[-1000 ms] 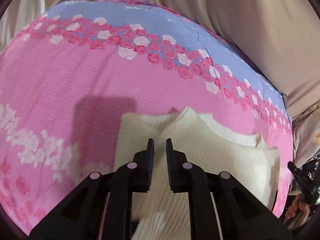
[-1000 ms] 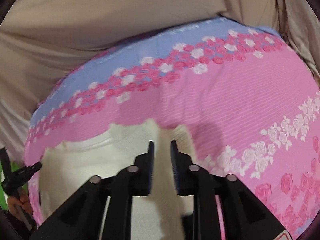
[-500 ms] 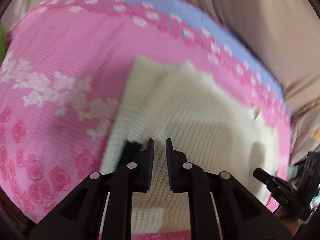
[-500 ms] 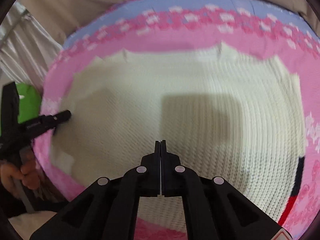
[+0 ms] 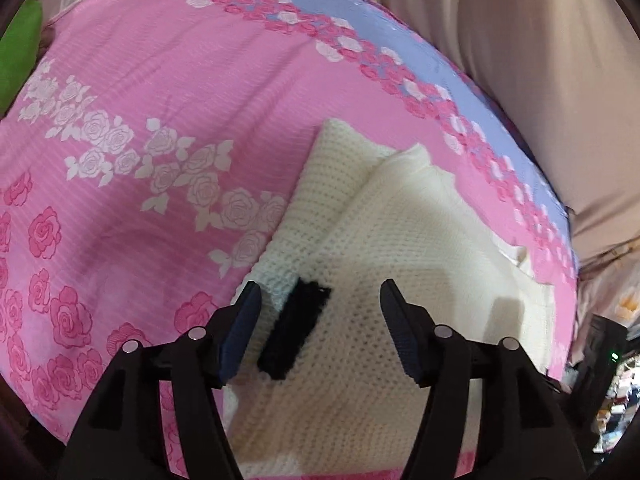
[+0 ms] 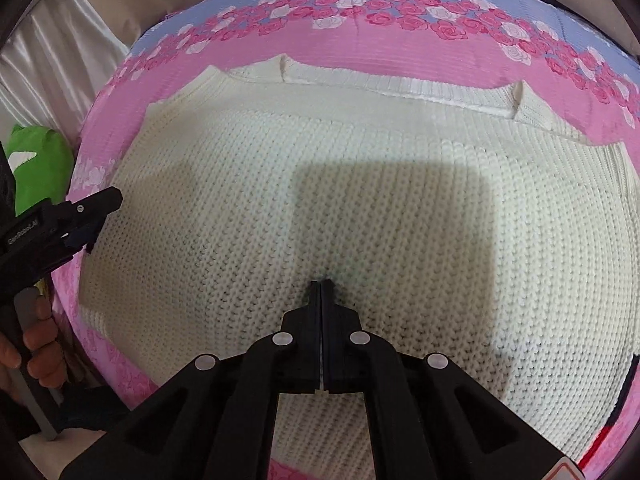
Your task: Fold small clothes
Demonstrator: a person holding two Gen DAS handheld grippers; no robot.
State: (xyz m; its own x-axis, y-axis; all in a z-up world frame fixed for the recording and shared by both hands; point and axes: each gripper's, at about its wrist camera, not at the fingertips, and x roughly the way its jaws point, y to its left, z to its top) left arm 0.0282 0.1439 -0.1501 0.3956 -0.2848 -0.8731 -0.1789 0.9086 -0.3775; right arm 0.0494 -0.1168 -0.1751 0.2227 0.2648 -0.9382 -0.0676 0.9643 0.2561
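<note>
Cream knitted sweater [image 6: 360,208] lies flat on a pink rose-print bedspread [image 5: 160,92], ribbed neckline [image 6: 384,84] toward the far edge, where a lilac band [image 6: 304,4] borders the spread. A beige curtain [image 5: 520,40] hangs beyond.

Right gripper [image 6: 321,285]: jaws together, nothing between them. Tips point down at the middle of the knit and appear to rest on or just above it; contact cannot be confirmed.

Left gripper [image 5: 320,300]: jaws opening, no pad pressing on cloth. It stands over the sweater's left edge. Between the jaws lie the cream knit and a black knitted stripe [image 5: 294,330], seemingly the cuff band of a sleeve [image 5: 332,184] folded inward over the body. In the right wrist view the same gripper shows at the far left, with a hand [image 6: 36,344] on its handle and a green object [image 6: 36,160] behind it.

Assessment: the left sleeve seems laid in and released; the step in hand is probably smoothing or pinning the body before the next fold.

Recommendations:
- Keep the closed right tips as a light anchor at centre; a heavy push will drag the loose knit and ruck it.
- Withdraw the left jaws straight up so they do not snag the open stitches or lift the cuff back out.
- Check that the folded sleeve lies parallel to the side edge before folding further.
</note>
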